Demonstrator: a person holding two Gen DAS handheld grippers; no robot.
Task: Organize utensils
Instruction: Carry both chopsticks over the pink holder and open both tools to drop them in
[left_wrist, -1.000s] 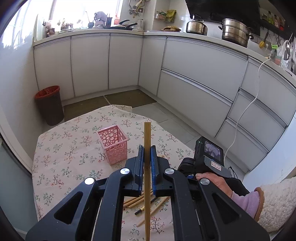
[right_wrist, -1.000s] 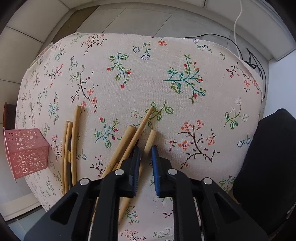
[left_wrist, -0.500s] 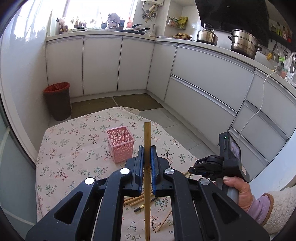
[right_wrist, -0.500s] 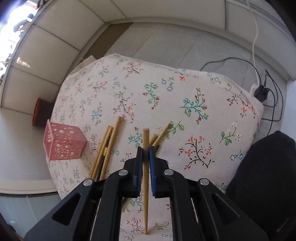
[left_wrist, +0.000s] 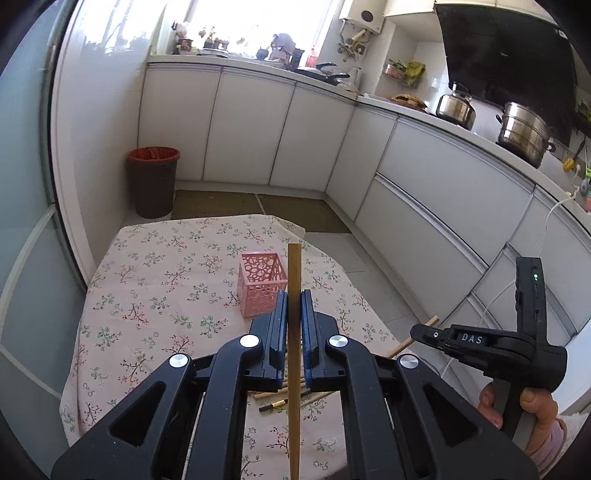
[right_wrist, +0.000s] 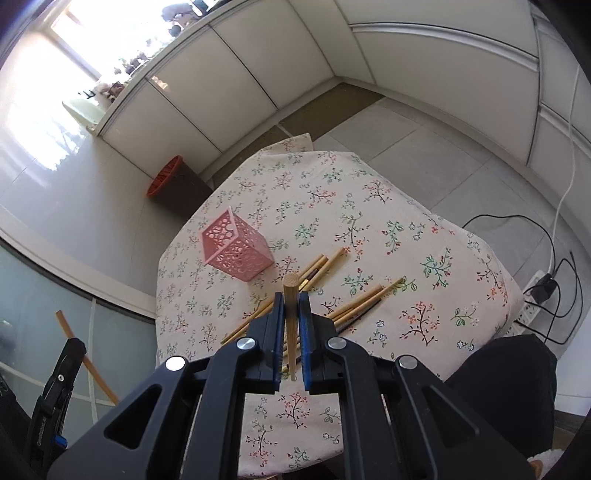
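We hold one chopstick clamped in each gripper (left_wrist: 294, 325) (right_wrist: 291, 325); the pink holder (left_wrist: 262, 283) stands ahead, below the left chopstick (left_wrist: 294, 332), nearer it.

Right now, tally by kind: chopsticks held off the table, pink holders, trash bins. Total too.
Held chopsticks: 2, the left chopstick in the left gripper fingers, the right chopstick in the right gripper fingers
Pink holder: 1
Trash bin: 1
Total: 4
Loose chopsticks overlap too much to count, so they are left out.
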